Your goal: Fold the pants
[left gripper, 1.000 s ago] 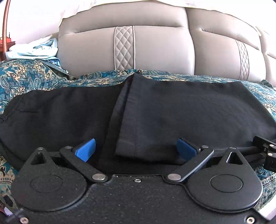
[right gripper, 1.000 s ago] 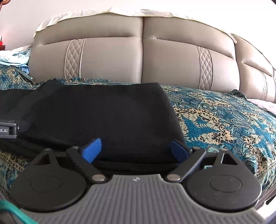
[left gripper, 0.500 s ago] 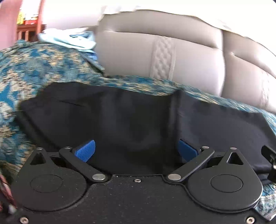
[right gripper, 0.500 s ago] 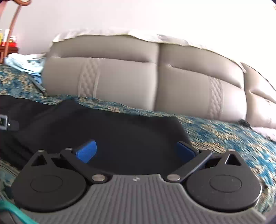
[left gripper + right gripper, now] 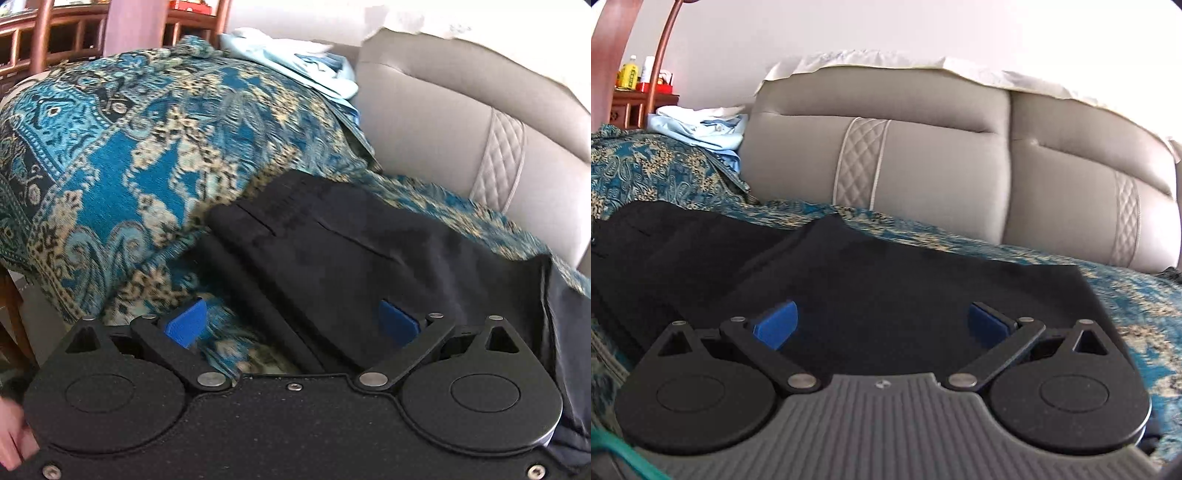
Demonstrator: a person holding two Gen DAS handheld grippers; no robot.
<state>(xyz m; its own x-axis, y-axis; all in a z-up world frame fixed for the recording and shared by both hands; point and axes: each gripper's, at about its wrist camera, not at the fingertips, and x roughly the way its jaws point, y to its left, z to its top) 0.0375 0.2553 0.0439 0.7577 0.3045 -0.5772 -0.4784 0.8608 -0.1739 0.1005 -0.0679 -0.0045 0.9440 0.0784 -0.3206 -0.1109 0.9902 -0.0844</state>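
Observation:
Black pants (image 5: 351,258) lie partly folded on a blue patterned bedspread (image 5: 122,173). In the left wrist view I see their left end, with a pocket slit and a thick folded edge. My left gripper (image 5: 291,325) is open and empty, low over that end's near edge. In the right wrist view the pants (image 5: 886,291) spread across the middle, a folded layer on top ending at the right. My right gripper (image 5: 882,323) is open and empty just above the cloth's near edge.
A grey padded headboard (image 5: 923,147) runs along the back. Light blue clothes (image 5: 701,125) are piled at the back left on the bedspread (image 5: 1137,306). Wooden furniture (image 5: 74,29) stands beyond the bed's left side. The bed's left edge drops off near my left gripper.
My left gripper has swung left, from the folded leg hem to the pants' left end. My right gripper has also shifted left along the pants. Both stay open.

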